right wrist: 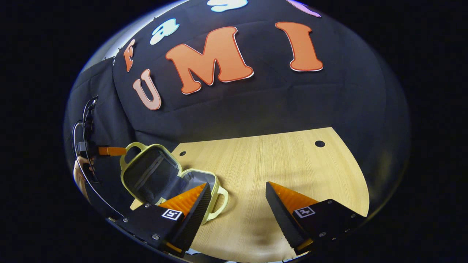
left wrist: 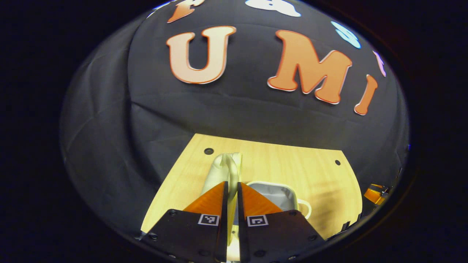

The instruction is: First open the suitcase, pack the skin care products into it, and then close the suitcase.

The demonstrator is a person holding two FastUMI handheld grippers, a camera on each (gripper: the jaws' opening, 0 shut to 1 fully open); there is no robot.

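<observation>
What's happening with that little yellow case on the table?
A person is working with two handheld grippers. The left gripper is closed on the handle of the lid of a small yellow suitcase, holding the lid up so the case stands open on the wooden table. The right gripper hangs open above the table, holding nothing. No skin care products are visible inside.

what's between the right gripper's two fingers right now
Only bare wooden table between the right gripper fingers, seen in the right gripper view. The open suitcase sits off beside one finger.
</observation>
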